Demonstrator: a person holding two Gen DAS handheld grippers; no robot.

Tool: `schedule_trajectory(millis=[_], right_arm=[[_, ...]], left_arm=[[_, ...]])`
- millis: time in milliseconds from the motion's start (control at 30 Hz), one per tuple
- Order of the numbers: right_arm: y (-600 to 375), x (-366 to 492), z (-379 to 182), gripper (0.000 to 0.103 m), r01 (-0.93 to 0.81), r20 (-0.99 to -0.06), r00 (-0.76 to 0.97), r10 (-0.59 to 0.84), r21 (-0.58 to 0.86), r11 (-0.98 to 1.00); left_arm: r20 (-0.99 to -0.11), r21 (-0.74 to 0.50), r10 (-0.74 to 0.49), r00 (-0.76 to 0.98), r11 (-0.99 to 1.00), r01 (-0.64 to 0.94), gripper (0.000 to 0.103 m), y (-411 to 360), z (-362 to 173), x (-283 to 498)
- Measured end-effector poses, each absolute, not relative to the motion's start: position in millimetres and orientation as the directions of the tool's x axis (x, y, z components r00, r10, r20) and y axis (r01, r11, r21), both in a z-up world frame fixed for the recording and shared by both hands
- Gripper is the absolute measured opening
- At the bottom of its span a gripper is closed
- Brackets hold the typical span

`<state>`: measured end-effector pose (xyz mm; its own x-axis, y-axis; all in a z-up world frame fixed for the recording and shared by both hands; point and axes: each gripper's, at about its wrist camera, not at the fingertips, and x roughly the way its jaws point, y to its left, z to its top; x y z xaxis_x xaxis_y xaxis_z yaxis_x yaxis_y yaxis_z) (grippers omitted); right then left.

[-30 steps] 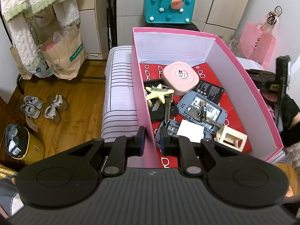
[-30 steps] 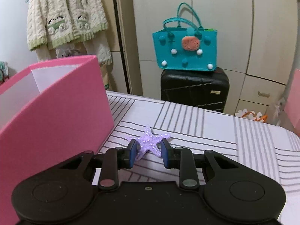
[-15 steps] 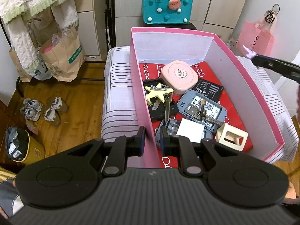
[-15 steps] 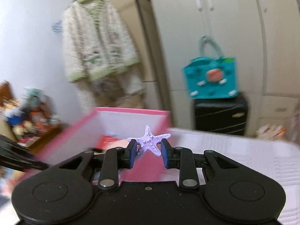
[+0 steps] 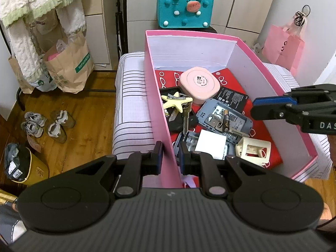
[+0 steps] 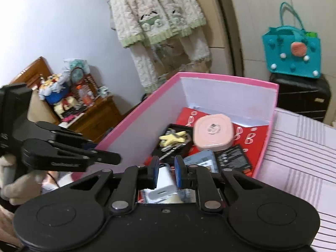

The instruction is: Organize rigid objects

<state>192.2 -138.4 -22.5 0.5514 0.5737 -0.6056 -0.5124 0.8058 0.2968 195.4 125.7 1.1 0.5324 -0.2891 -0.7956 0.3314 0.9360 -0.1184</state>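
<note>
Pinching the near left wall of the pink box (image 5: 189, 32) with the left gripper (image 5: 170, 157). Squeezed tight, one finger outside the wall and one inside, with the thin wall between the pads. Pointing steeply down into the box from the near end.

Holding the right gripper (image 6: 166, 173) over the box, reaching in from above the right wall. Closing its jaws just now, with a small gap left between the blue pads. Nothing pinched between them; only the things lying far below in the box showing through the gap. Tilted down, aimed across the box toward the left wall.

Sitting on the striped bed (image 5: 132, 109), the box, open at the top, with a red sheet on its floor. Lying inside in a loose pile:
- a yellow starfish (image 5: 176, 103) on top of some keys (image 5: 185, 115), near the left wall
- a round pink case (image 5: 199, 83) toward the far end, touching the starfish
- a black battery (image 5: 233, 99) just beside the case
- a grey phone shell (image 5: 224, 115) in the middle
- a white square (image 5: 212, 143) and a cream plastic piece (image 5: 253, 150) at the near end
</note>
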Motion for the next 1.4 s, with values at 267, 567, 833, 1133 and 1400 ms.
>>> schedule_trajectory(millis=[267, 567, 833, 1133, 1400], right_arm=[[-145.9, 170.4, -18.6, 0.023, -0.494, -0.637, 0.569, 0.52, 0.241, 0.835], [-139.4, 153.9, -14.2, 0.023, -0.505, -0.621, 0.587, 0.519, 0.22, 0.835], [-145.5, 145.6, -6.8, 0.033, -0.484, -0.62, 0.611, 0.493, 0.2, 0.852], [-161.2, 136.5, 10.3, 0.079, -0.441, -0.643, 0.632, 0.432, 0.16, 0.883], [-183.2, 128.6, 20.3, 0.103, -0.318, -0.67, 0.674, 0.309, 0.115, 0.941]], left_arm=[[-0.795, -0.13, -0.297, 0.529, 0.935, 0.33, 0.014, 128.2, 0.6, 196.7], [-0.806, -0.117, -0.283, 0.52, 0.937, 0.329, 0.014, 124.1, 3.7, 197.9], [-0.813, -0.109, -0.277, 0.513, 0.937, 0.332, 0.014, 124.9, 15.2, 182.0], [-0.816, -0.051, -0.225, 0.532, 0.945, 0.323, 0.03, 124.7, 35.0, 150.8], [-0.808, -0.066, -0.249, 0.534, 0.939, 0.339, 0.056, 111.1, 46.3, 131.4]])
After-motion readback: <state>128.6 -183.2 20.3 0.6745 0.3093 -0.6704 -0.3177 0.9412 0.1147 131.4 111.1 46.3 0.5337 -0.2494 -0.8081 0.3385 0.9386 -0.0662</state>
